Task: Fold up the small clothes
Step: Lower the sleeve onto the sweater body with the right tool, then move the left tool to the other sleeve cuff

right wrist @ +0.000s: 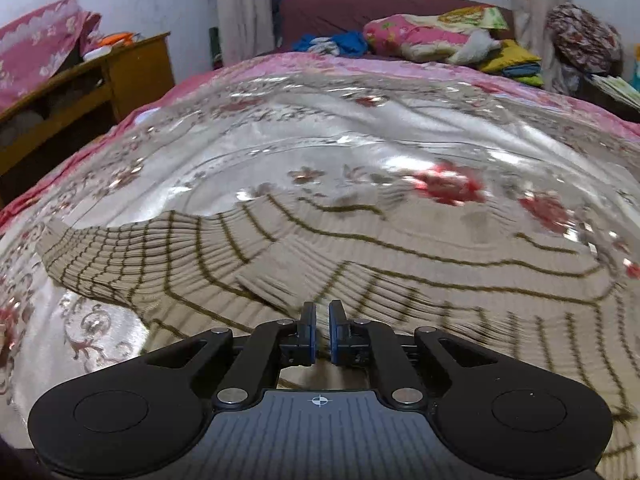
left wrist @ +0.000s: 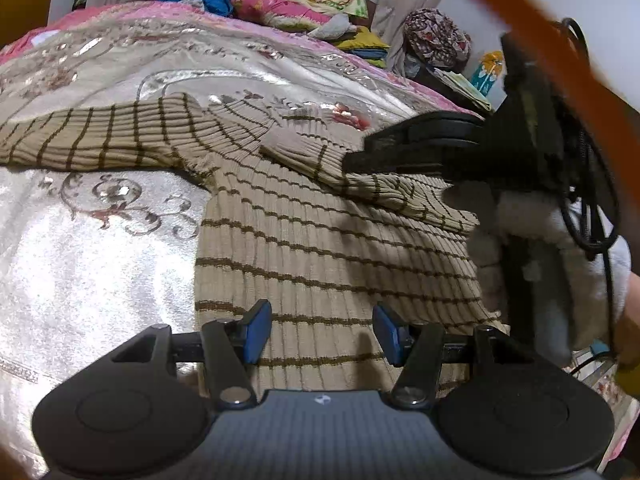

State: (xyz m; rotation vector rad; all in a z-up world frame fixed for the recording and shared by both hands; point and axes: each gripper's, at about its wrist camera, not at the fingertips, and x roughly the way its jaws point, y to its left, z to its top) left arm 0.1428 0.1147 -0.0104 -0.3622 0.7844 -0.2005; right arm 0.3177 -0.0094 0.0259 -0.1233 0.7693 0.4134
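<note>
Beige ribbed knit sweater with brown stripes (left wrist: 320, 240) lying flat mid-bed on silvery floral bedspread (left wrist: 100, 240). Right gripper (right wrist: 322, 330) fingers nearly together, pinching sleeve (left wrist: 320, 156), apparently folding it inward. Left gripper (left wrist: 322, 330) fingers spread, hovering over hem.

The right gripper (left wrist: 352, 160) covers the spot where it meets the sweater's (left wrist: 320, 248) folded sleeve, so its jaws can't be read there. In the right wrist view the sweater is smeared by motion blur and runs off the right edge. A blurred orange strap (left wrist: 560, 48) crosses the left view's corner.
</note>
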